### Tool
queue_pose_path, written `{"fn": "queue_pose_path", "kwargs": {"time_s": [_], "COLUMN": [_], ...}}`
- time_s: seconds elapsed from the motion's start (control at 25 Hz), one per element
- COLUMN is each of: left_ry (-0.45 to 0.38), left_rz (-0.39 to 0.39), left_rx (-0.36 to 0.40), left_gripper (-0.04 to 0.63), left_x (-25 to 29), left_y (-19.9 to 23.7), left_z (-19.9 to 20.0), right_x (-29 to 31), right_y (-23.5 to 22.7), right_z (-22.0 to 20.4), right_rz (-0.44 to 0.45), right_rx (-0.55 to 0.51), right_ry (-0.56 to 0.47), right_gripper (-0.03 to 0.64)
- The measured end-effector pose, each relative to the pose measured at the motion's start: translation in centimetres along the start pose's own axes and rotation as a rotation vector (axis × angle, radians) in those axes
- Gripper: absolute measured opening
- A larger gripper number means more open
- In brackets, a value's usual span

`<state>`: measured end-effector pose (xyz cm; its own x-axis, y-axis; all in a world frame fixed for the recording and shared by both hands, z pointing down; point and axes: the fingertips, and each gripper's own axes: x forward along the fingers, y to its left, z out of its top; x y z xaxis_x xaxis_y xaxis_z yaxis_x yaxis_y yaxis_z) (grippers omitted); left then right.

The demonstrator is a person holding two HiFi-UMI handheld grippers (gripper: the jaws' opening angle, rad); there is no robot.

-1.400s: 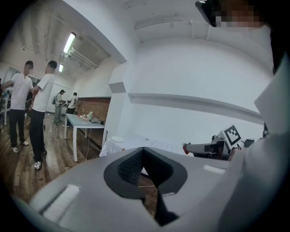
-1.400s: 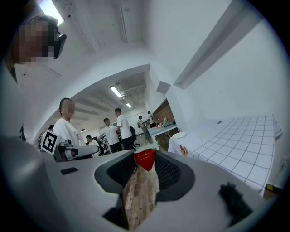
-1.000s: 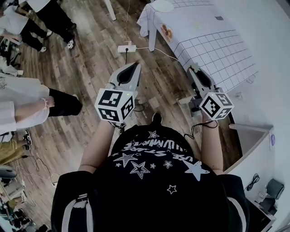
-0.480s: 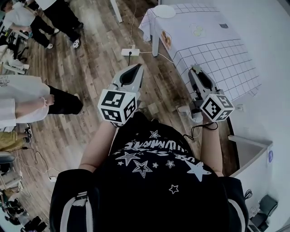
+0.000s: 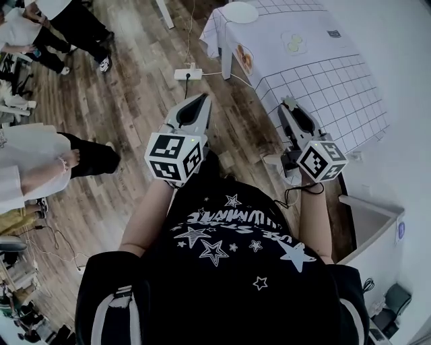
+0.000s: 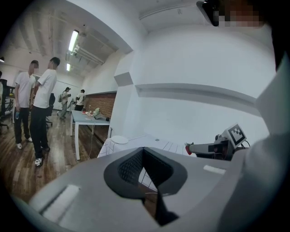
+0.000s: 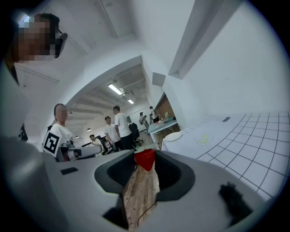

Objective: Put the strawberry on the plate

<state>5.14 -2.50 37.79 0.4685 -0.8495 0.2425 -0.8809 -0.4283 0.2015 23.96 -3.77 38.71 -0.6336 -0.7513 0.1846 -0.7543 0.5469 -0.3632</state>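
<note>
A red strawberry (image 7: 145, 159) with a green top is pinched at the tips of my right gripper (image 7: 145, 155), which is shut on it. In the head view that gripper (image 5: 291, 105) hangs in the air beside the near edge of the table (image 5: 323, 81) with the checked cloth. The white plate (image 5: 240, 11) lies on the table's far corner, well ahead of both grippers; it also shows in the right gripper view as the plate (image 7: 173, 136). My left gripper (image 5: 201, 98) is over the wooden floor, its tips together and nothing in them.
A small yellow-green item (image 5: 294, 44) lies on the cloth past the plate. A power strip (image 5: 188, 73) with cables lies on the floor by the table leg. People stand at the upper left (image 5: 74, 23) and left (image 5: 40, 158). A white cabinet (image 5: 377, 222) is at the right.
Both grippers have been carried a little forward along the table side, the strawberry still in the right one. The people at the left have shifted slightly.
</note>
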Motion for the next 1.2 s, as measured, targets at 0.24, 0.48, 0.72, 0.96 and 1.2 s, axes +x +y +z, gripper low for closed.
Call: {"fn": "queue_pose_path", "kwargs": {"time_s": [0.24,0.48,0.72,0.96,1.2], "left_ry": [-0.005,0.002,-0.012,-0.029,-0.010], "left_rz": [-0.035,-0.025,-0.037,-0.041,-0.046], "left_rx": [0.012,-0.007,-0.012,-0.023,-0.035], "left_gripper": [0.009,0.009,0.009,0.009,0.009], "left_x": [4.2,7.9,10.8,12.1,14.0], "left_y": [3.4,9.2,14.2,19.2,21.7], "left_z": [1.9,3.8,5.9,7.8,7.9], "right_x": [5.0,12.2,18.3,23.8,26.5], "right_y": [-2.1,-2.9,-3.6,-3.3,-4.2], "right_z": [1.9,3.2,5.1,7.5,7.2], "right_rz": [-0.033,-0.031,-0.041,-0.060,-0.083], "right_rx": [0.003,0.013,0.001,-0.010,0.006], "right_ry": [0.000,0.029,0.035,0.002,0.021], "right_gripper": [0.144,0.144,0.144,0.144,0.144]}}
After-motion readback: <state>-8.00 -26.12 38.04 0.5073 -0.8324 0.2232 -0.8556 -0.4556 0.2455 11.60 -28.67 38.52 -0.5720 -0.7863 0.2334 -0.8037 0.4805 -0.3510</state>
